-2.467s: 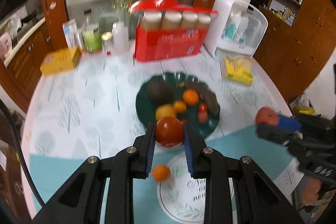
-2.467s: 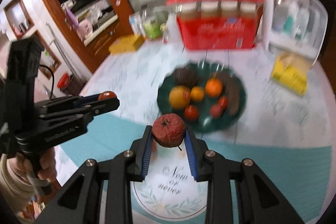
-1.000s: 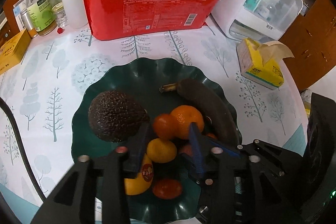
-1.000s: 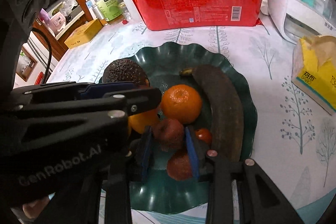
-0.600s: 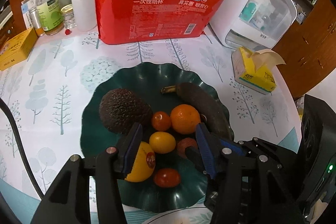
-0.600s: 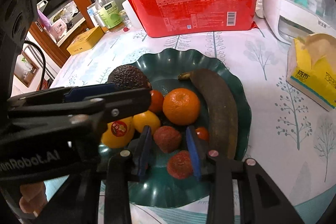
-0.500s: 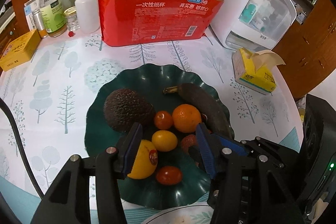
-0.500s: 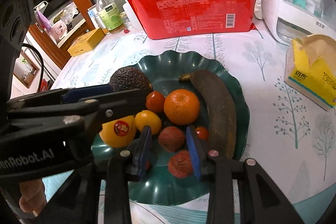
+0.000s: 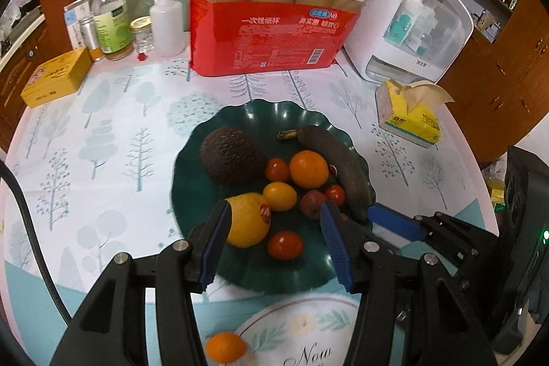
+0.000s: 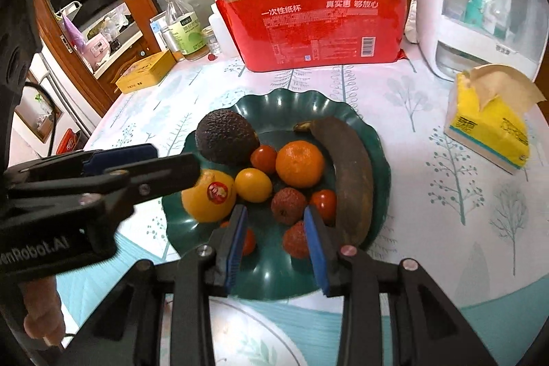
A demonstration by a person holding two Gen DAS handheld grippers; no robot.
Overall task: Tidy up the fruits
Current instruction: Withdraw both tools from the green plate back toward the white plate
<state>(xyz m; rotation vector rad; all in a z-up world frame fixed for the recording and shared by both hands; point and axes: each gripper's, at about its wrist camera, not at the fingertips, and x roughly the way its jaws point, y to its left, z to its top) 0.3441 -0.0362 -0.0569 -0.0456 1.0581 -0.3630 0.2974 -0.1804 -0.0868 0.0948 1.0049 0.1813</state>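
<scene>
Fruit (image 9: 310, 168) lies heaped on a dark green scalloped plate (image 9: 247, 117) on the tabletop, just beyond both grippers, whose blue-padded fingers (image 9: 333, 239) hold nothing: the left gripper (image 9: 272, 244) moderately parted, the right gripper (image 10: 274, 244) narrower. A small orange (image 9: 224, 347) sits apart on a white mat nearer the cameras, so the sensible next move is probably a gentle pinch across its middle. Plated are an avocado (image 10: 224, 136), a blackened banana (image 10: 350, 174), an orange, yellow citrus, small red fruits.
</scene>
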